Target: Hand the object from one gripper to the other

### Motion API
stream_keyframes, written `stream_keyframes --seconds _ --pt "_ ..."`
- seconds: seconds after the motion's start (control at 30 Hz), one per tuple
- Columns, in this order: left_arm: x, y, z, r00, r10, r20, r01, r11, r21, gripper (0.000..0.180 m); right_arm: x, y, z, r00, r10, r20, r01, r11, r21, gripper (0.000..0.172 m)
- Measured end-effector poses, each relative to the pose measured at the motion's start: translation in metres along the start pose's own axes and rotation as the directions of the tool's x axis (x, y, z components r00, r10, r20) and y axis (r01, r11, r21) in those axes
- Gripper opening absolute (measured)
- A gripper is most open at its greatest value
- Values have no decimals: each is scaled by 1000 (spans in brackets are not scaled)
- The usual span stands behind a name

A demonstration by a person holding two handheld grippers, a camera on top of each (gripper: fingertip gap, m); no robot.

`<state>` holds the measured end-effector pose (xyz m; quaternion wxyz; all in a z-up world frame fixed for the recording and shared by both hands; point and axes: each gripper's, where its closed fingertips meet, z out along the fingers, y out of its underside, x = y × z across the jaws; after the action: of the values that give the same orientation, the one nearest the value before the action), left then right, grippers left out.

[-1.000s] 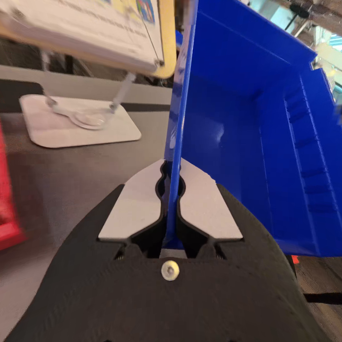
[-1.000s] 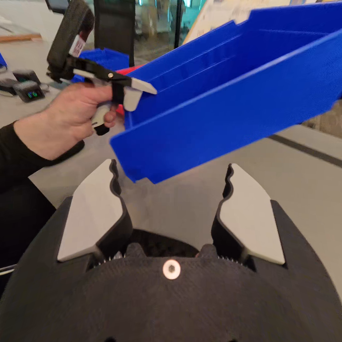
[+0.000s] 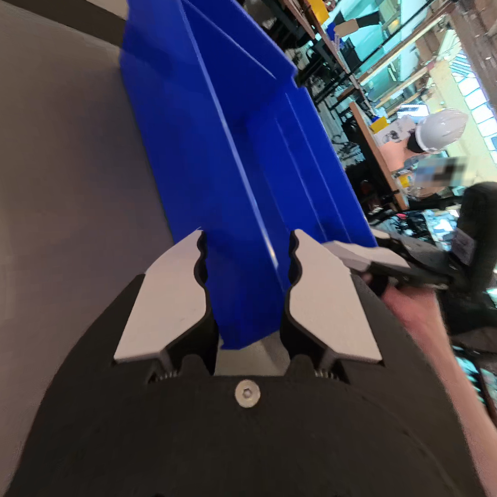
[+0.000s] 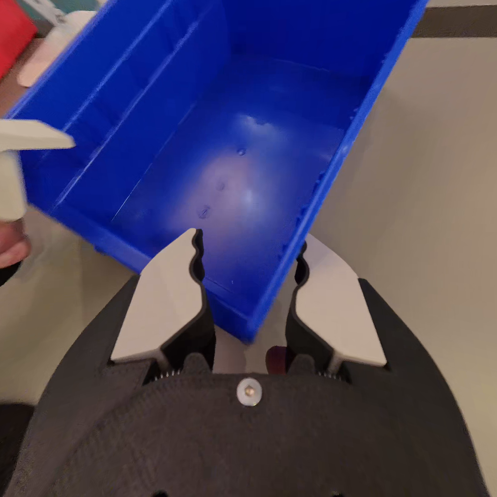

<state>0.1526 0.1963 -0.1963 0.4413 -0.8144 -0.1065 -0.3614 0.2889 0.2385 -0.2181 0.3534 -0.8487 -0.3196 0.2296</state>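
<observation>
- The blue bin (image 4: 242,121) is up off the worktop (image 4: 416,188), tilted, its open top facing the right wrist camera and nothing inside.
- The right tongs (image 4: 248,239) have it by the near corner. One finger lies against the end wall and the other is tucked outside the long side wall, so they look clamped across the corner rather than on a single wall.
- The left tongs (image 3: 246,236) stand apart. The bin's thin wall runs up between them with blue showing clear of both pads, so they carry no weight.
- Judgement: this is the release half of the handover. A corner grip is a long lever on a deep bin, so the right side should squeeze firmly and hold level, and the left should back straight out along the wall without snagging the rim.
- The risk is the bin swinging down about that corner.
- Materials: the bin is moulded plastic, smooth and glossy, with a soft glare on the floor, thin walls, a stiffened rim and small ribs down the inside. It looks light but slippery.
- The fingers are pale grey with wavy black pads.
- The worktop is matt grey, and a red box (image 4: 13,32) sits at its far edge.
</observation>
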Motion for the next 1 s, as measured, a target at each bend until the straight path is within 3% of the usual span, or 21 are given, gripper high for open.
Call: stream_keyframes --seconds 0.1,0.2,0.27,0.4,0.5,0.63,0.73,0.8,0.83,1.0 --pt "14 -2 22 997 -44 -58 44 999 1 63 35 -20 14 999 28 -16 -28 1000 8 63" --pt "16 -10 44 999 14 -49 -14 1000 -2 67 62 -39 29 999 53 -12 -53 999 14 59" --pt "20 -16 51 993 -20 -115 16 999 -34 69 77 -47 33 996 85 -22 -85 996 -4 71" --pt "22 -20 27 982 -47 -185 41 999 -32 71 91 -74 -11 982 21 -190 2 993 118 87" --pt "16 -9 -13 987 56 -152 -65 996 -56 86 43 -80 -44 971 -135 -197 162 978 130 97" --pt "-17 3 -73 971 239 -6 -238 965 -109 112 -81 -53 -38 939 -342 38 340 939 49 113" --pt "-56 10 -110 934 338 117 -313 931 -187 124 -165 -26 -6 872 -447 199 452 892 22 129" --pt "-89 18 -129 872 442 209 -379 881 -284 134 -208 -7 25 843 -444 304 471 882 -19 136" --pt "-104 24 -137 849 472 237 -383 859 -339 137 -222 1 41 834 -437 337 476 878 -39 135" --pt "-137 42 -152 851 465 243 -337 840 -426 143 -257 25 110 797 -461 389 539 835 -114 145"
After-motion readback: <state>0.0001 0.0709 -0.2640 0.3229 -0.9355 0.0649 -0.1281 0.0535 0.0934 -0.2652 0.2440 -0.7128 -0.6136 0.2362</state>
